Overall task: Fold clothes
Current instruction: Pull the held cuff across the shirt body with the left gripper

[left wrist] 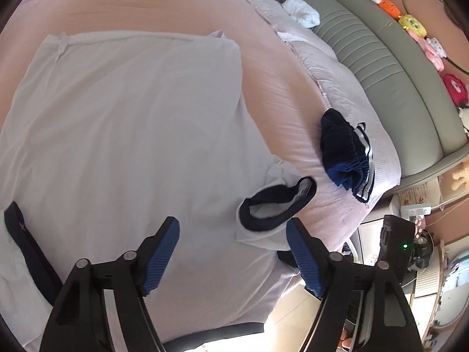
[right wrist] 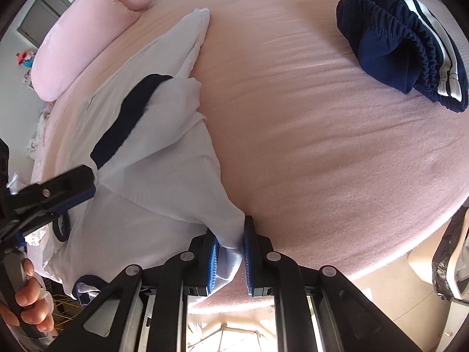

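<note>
The right gripper [right wrist: 231,252] fingers pinch the white shirt [right wrist: 164,170] edge on the pink bed [right wrist: 322,146]. The left gripper [left wrist: 231,252] fingers stand wide apart above the shirt, holding nothing.

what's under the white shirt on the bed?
The white shirt lies spread on the pink sheet, which shows all round it. Its own navy-trimmed sleeve is folded on top. Anything else beneath the cloth is covered, so I cannot tell.

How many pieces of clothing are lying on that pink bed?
2. A white shirt with navy trim is spread at the near edge, its corner pinched by the right claw. Bunched navy shorts lie farther off. Others may be hidden.
</note>
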A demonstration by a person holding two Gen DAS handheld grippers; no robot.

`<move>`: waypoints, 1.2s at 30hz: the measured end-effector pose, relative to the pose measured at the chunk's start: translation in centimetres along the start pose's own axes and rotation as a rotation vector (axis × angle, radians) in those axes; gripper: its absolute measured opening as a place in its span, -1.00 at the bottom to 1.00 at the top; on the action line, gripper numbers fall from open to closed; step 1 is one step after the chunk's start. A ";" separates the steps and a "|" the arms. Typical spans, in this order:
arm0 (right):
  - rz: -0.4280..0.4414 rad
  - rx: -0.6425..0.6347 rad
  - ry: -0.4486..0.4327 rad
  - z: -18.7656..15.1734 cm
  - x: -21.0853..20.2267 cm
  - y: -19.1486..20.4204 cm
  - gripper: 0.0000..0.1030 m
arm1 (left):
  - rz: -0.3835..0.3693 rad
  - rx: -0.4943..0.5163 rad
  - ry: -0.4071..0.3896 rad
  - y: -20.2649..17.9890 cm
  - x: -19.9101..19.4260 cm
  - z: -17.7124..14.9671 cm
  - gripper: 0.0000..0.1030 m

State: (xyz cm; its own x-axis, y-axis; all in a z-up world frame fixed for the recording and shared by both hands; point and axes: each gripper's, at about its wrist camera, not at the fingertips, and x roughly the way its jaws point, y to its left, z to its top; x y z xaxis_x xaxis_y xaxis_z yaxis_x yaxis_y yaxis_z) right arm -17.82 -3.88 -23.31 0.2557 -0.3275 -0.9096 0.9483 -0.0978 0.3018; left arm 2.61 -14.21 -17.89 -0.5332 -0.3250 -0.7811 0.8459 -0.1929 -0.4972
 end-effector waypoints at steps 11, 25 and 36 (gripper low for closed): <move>0.060 0.019 0.003 -0.2 -0.2 0.1 -0.71 | 0.216 0.448 -0.006 -6.3 2.7 0.3 0.50; 0.137 0.075 -0.010 -1.3 -1.5 -1.2 -0.71 | 0.330 0.783 0.095 -8.4 7.9 -0.8 0.50; 0.015 -0.222 -0.131 -2.4 -2.7 2.0 -0.28 | 0.224 0.659 0.147 -7.3 9.1 -0.1 -0.22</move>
State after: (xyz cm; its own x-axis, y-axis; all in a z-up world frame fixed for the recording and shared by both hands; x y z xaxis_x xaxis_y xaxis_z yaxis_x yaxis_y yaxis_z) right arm -16.20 -0.93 -20.98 0.2568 -0.4480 -0.8563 0.9664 0.1116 0.2314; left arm -8.41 -15.72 -21.44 -0.3026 -0.3025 -0.9039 0.7407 -0.6715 -0.0232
